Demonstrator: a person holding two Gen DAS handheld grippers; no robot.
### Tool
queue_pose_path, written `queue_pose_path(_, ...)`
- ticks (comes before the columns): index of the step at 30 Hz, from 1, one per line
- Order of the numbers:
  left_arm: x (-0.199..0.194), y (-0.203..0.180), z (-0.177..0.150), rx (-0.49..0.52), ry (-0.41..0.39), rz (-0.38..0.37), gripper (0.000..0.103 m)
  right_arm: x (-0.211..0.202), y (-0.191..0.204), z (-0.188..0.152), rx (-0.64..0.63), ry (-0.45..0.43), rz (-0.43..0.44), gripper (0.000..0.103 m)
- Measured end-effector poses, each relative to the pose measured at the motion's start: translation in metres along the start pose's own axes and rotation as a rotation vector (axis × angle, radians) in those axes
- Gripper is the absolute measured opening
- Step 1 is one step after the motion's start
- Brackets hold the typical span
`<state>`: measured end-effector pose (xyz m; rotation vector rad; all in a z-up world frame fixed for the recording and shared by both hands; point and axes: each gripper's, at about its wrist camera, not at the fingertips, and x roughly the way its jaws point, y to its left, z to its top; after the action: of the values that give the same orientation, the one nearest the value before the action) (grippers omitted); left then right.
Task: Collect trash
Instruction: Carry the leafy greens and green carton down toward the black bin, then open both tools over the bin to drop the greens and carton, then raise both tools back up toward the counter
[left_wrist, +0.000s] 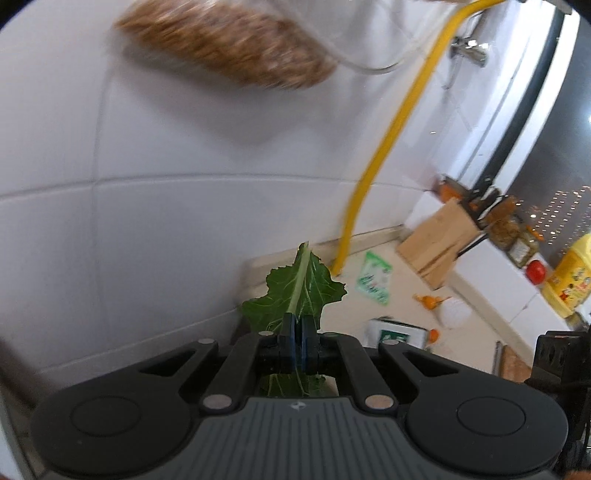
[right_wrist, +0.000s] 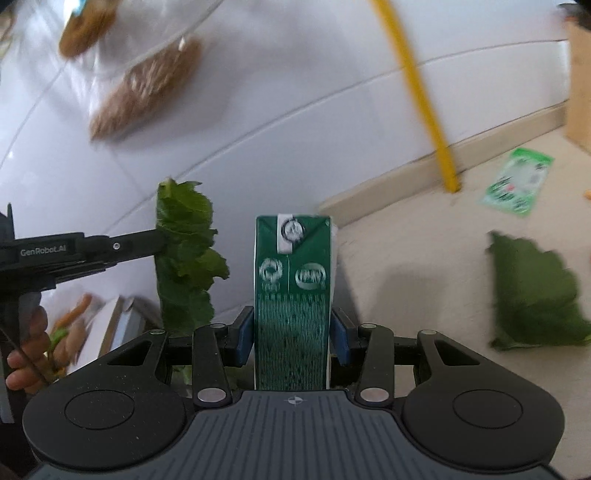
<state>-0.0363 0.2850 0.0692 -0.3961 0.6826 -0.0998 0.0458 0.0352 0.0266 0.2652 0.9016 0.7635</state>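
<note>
Left gripper (left_wrist: 298, 334) clamped on leaf (left_wrist: 295, 291) — right gripper (right_wrist: 291, 341) clamped on green carton (right_wrist: 291, 295), perhaps milk.

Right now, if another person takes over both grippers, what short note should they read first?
Left gripper: shut on a green leaf.
Right gripper: shut on a green carton.
Both pieces are lifted; no bin in view.
Left on the counter: a second leaf, a green-white packet, a white box, orange scraps.
</note>
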Motion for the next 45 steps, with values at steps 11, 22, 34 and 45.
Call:
queue_pose_path(11, 0.037, 0.036, -0.036, -0.073, 0.129, 0.11, 0.001, 0.061, 0.016, -0.019, -0.018, 0.147, 0.01, 0.05)
queue_pose_path(22, 0.062, 0.054, -0.06, -0.097, 0.215, 0.191, 0.002, 0.123, 0.011, -0.031, -0.029, 0.276, -0.027, 0.056)
queue_pose_path(34, 0.053, 0.03, -0.044, -0.05, 0.166, 0.11, 0.006, 0.077, 0.008, -0.017, -0.003, 0.192, -0.01, 0.059)
queue_pose_path(45, 0.085, -0.039, -0.013, 0.116, 0.159, -0.076, 0.011, -0.029, -0.024, 0.002, 0.053, -0.049, -0.18, 0.062)
